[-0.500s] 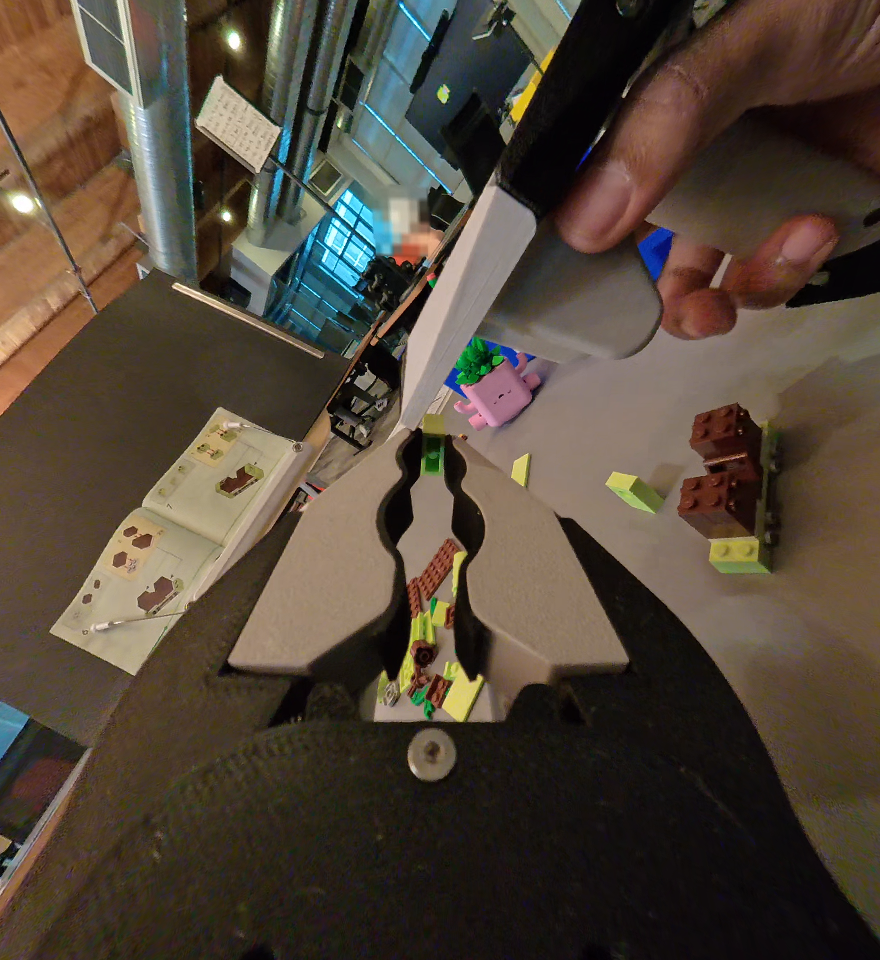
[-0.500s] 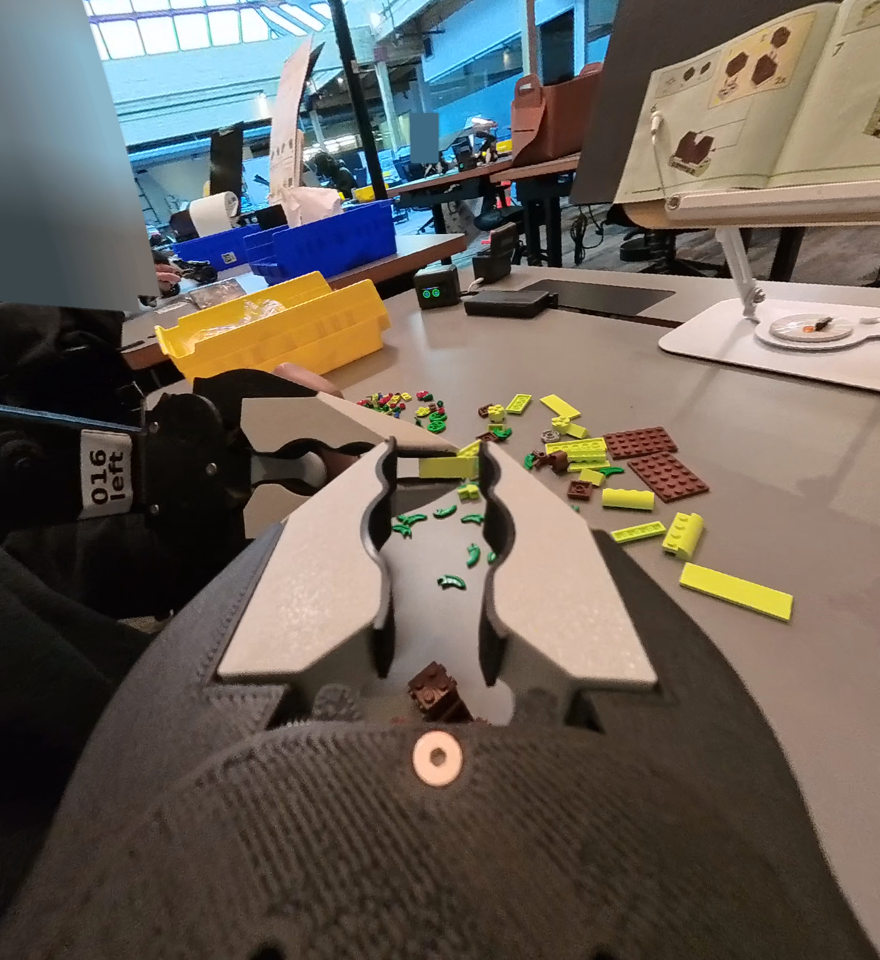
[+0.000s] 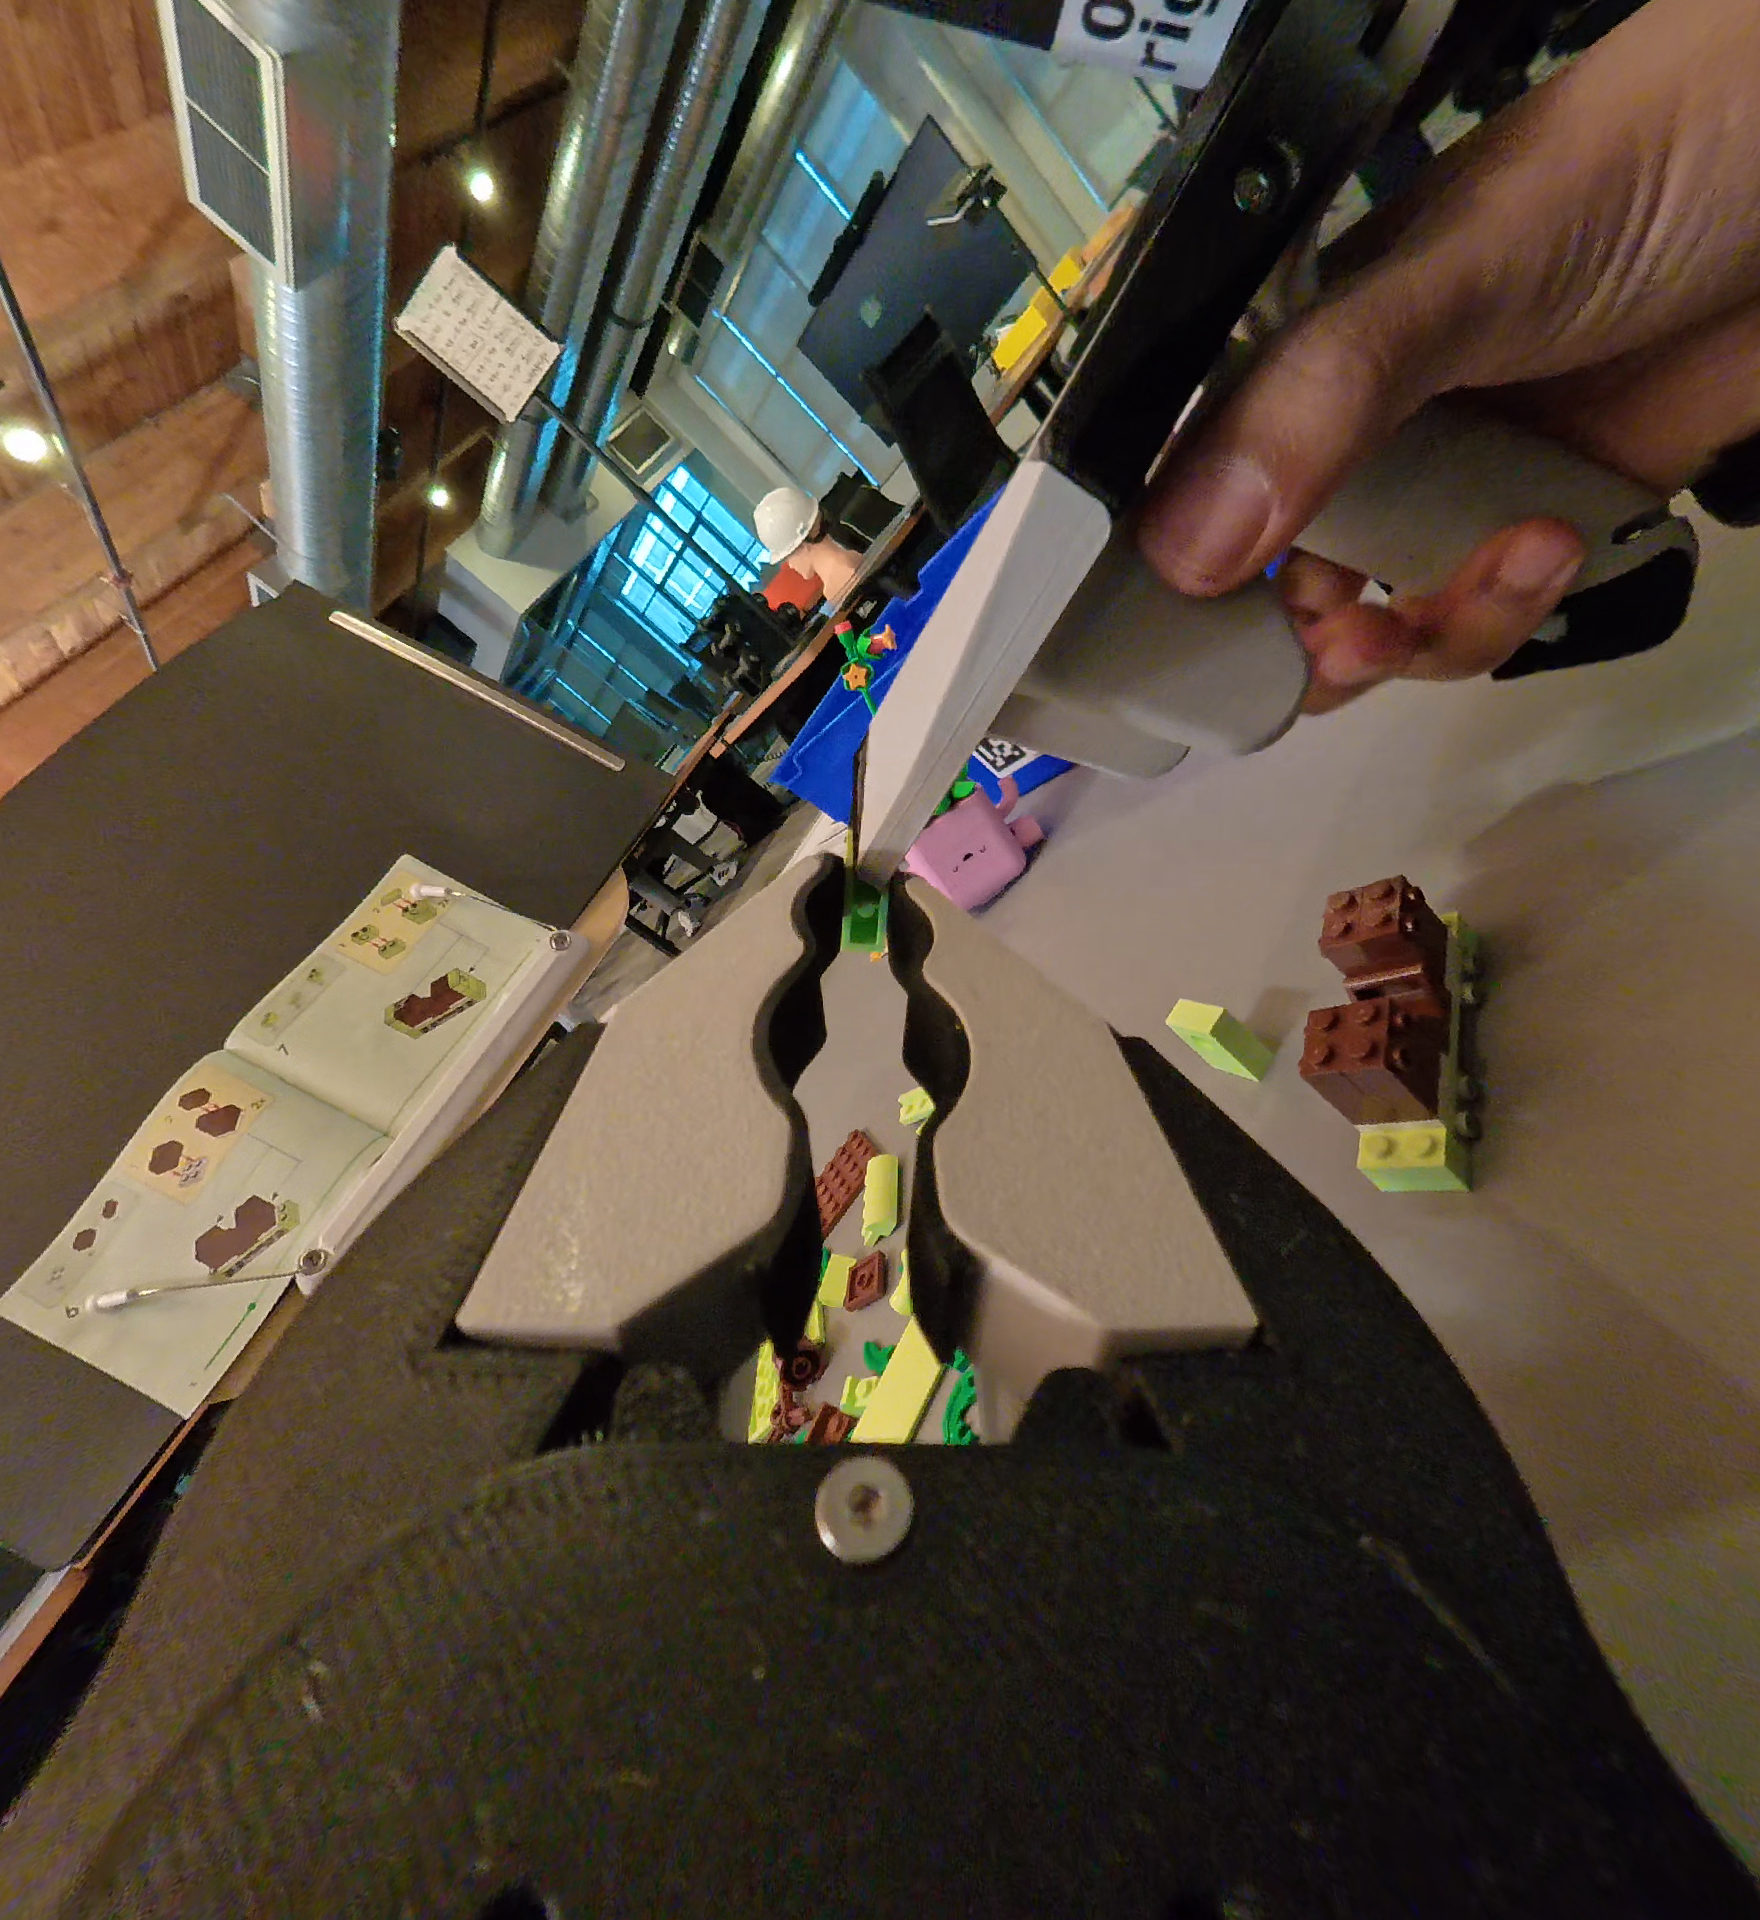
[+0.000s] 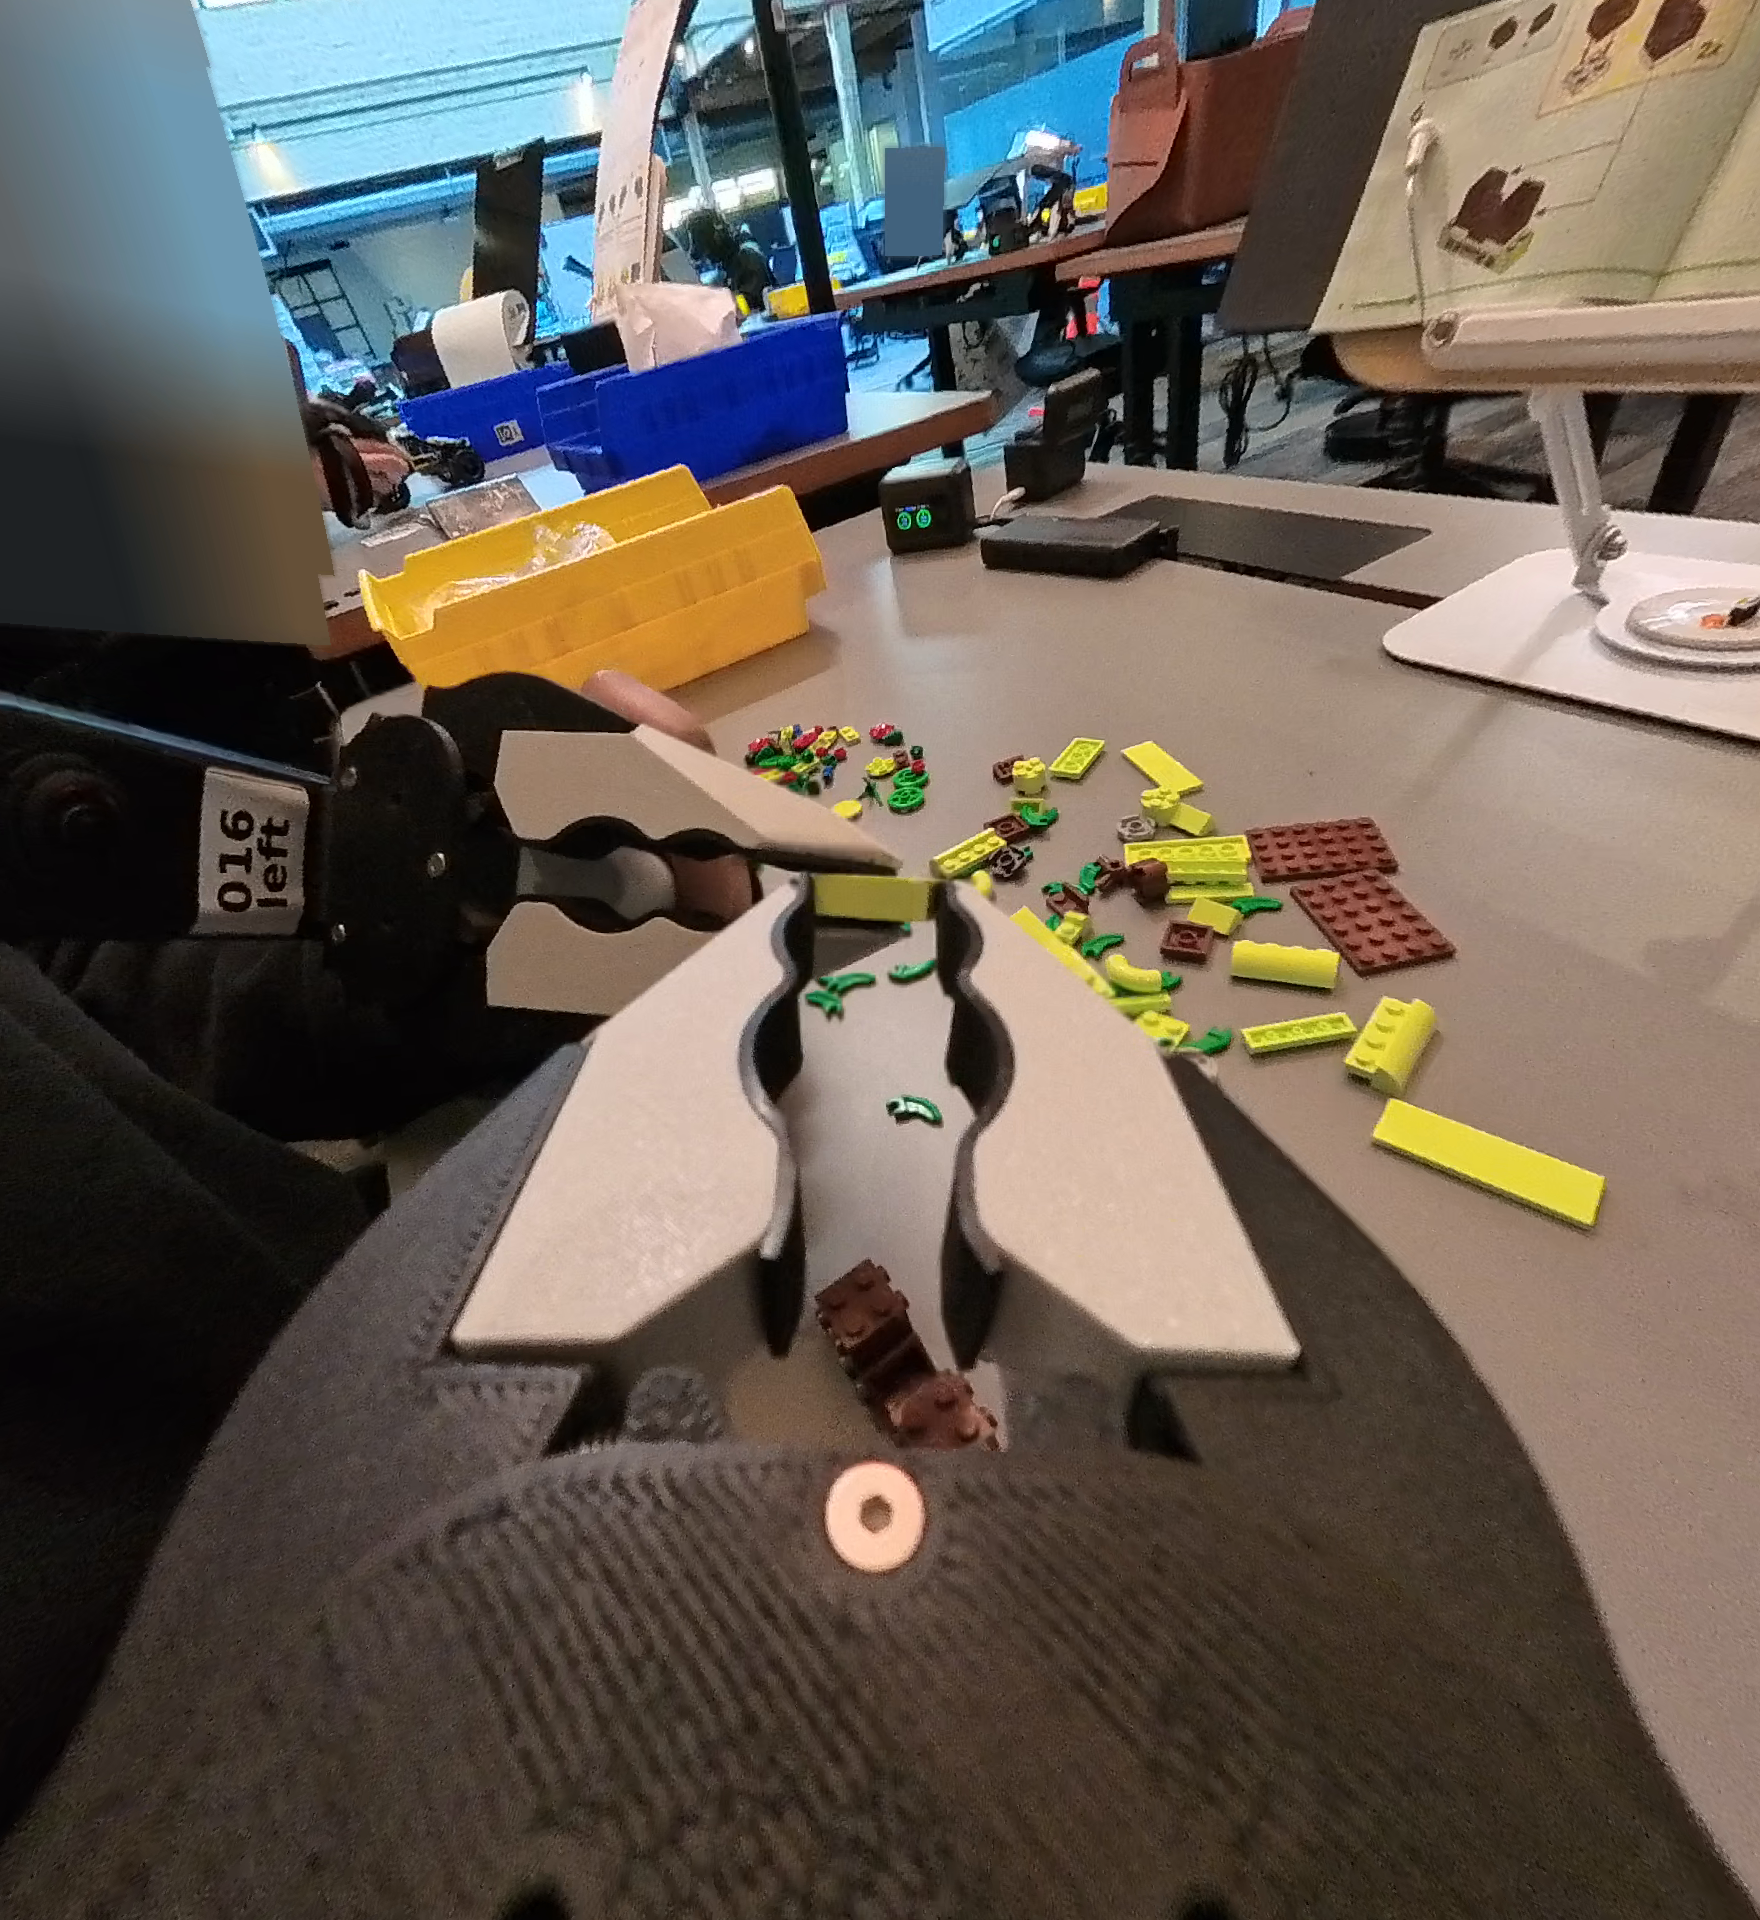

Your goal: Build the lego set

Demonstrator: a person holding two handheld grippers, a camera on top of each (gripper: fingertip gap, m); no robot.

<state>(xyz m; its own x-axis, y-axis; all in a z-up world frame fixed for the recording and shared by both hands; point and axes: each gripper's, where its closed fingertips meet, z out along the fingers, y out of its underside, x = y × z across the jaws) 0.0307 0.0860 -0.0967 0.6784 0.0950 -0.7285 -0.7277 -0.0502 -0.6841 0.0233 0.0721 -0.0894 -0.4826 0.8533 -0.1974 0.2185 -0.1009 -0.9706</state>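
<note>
My left gripper is shut on a small lime-green plate held up above the grey table. My right gripper is shut on the same plate from the other side. In the right wrist view a left finger reaches in from the left. In the left wrist view a right finger, held by a hand, comes down from the top right onto the plate. A brown block build on a lime base stands on the table to the right; it also shows in the right wrist view.
Loose lime, green and brown pieces lie spread on the table, with two brown plates and a long lime tile. A lime brick, a pink cube figure, yellow bins and an instruction booklet on a stand surround them. Both grippers' tips are close together, under 4 cm apart. Between my left fingertips and the lime brick there is roughly 9 cm.
Both grippers stay shut on the lime plate. They have shifted only slightly, with the right gripper's hand a little higher in the left wrist view.
</note>
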